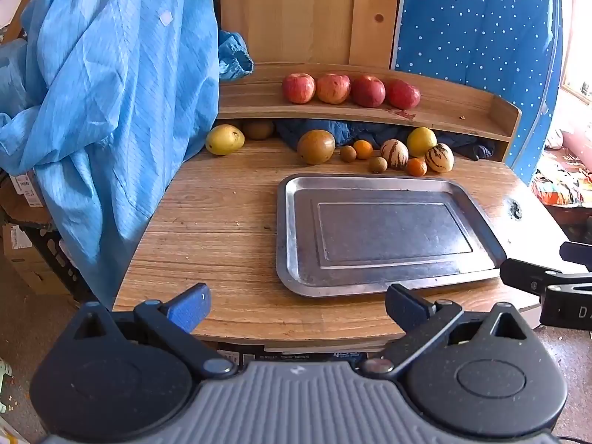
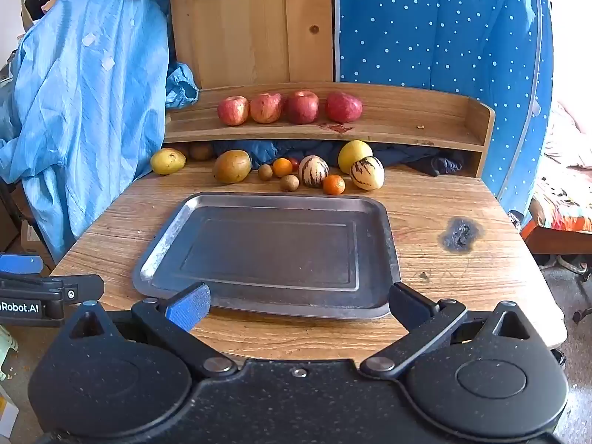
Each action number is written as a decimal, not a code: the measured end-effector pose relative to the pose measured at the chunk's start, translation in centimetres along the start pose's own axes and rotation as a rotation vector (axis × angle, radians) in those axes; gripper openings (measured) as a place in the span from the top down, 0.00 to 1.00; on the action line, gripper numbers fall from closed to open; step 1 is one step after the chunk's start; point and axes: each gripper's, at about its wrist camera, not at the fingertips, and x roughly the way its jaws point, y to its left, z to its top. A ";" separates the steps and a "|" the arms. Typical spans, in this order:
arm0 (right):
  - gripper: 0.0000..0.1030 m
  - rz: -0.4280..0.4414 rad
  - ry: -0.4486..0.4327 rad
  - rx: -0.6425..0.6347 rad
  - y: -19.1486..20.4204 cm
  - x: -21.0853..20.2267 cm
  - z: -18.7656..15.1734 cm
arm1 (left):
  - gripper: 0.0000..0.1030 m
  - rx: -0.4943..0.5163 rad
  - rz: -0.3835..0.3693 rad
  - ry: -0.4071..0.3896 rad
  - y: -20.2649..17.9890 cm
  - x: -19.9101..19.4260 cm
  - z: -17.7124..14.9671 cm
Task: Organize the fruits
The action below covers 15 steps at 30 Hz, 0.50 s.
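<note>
A: What is seen at the far left?

B: A light blue garment [image 2: 85,100] is draped over the left edge of the wooden table [image 2: 444,281]. Just beside it, a yellow mango [image 2: 168,161] is laid on the tabletop, with a brownish-green mango [image 2: 232,166] further right.

A: And the smaller fruit?

B: To the right of that mango, two kiwis [image 2: 265,172] are set near two oranges [image 2: 282,167], and two striped pepino melons [image 2: 313,171] are placed among them. A yellow pear-like fruit [image 2: 354,155] is tucked behind the right-hand melon. All of these lie along the back of the table, apart from the tray.

A: What is kept on the shelf?

B: Four red apples [image 2: 265,108] are lined up on the raised wooden shelf [image 2: 425,118]; the left three are nearly touching, the fourth is set slightly apart.

A: Where is the tray?

B: A metal tray [image 2: 155,259] is laid flat at the middle of the table, in front of the fruit. No fruit is held in it.

A: How are the tongs held?

B: The left gripper [image 1: 296,305] is held low at the near table edge, left of the tray; its fingers are spread wide with nothing between them. The right gripper [image 2: 298,305] is held before the tray's near rim, its fingers likewise parted and gripping nothing. A dark scorch mark [image 2: 460,235] is seen on the table at the right, and a blue dotted cloth [image 2: 444,22] is hung behind.
</note>
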 end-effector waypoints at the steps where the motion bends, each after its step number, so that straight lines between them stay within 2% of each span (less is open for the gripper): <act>1: 0.01 0.001 0.003 0.000 0.1 0.0 0.0 | 0.01 0.000 0.000 0.001 0.1 0.0 0.0; 2: 0.01 0.003 0.004 -0.001 0.2 0.0 -0.1 | 0.01 0.016 0.020 0.010 -0.6 0.1 0.1; 15: 0.01 0.024 0.024 -0.007 0.2 0.3 0.2 | 0.01 -0.003 0.017 0.018 -0.2 0.3 0.2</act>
